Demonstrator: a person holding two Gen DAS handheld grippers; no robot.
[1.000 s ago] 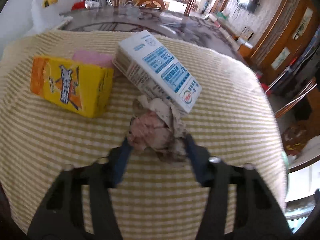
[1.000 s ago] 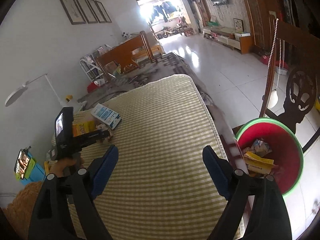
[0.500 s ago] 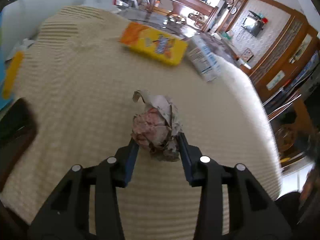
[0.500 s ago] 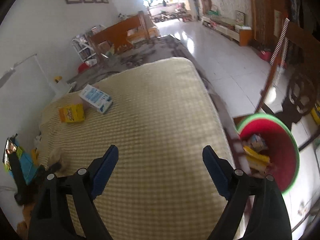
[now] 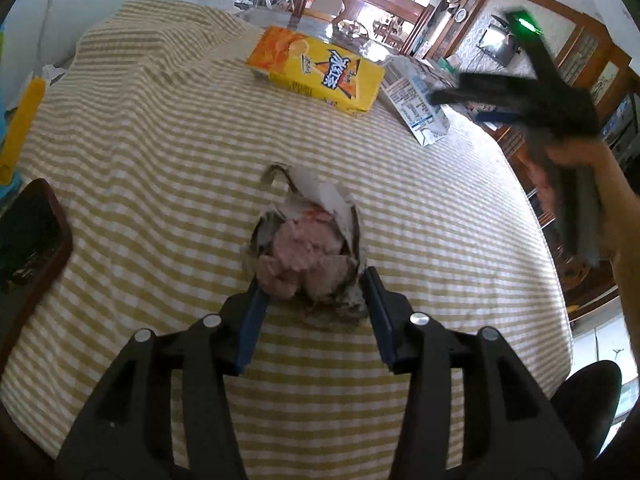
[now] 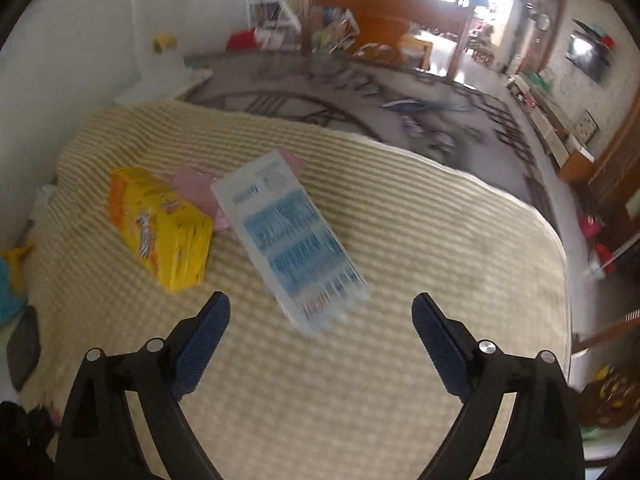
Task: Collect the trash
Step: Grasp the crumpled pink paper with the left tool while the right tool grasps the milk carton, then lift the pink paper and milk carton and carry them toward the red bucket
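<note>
Left wrist view: left gripper (image 5: 312, 284) opening around crumpled pink-grey paper wad (image 5: 306, 248), may drop. Right gripper (image 6: 320, 320) empty, widening, nearing blue-white carton (image 6: 294, 240).

Pretty clearly someone's home, a lived-in living/dining area: a desk under a yellow checked cloth (image 5: 160, 168), carved wooden furniture (image 6: 384, 8) behind it, a wall-mounted TV (image 6: 590, 56), a cluttered white shelf rack (image 6: 272, 8), and a bright doorway past the far edge.
</note>
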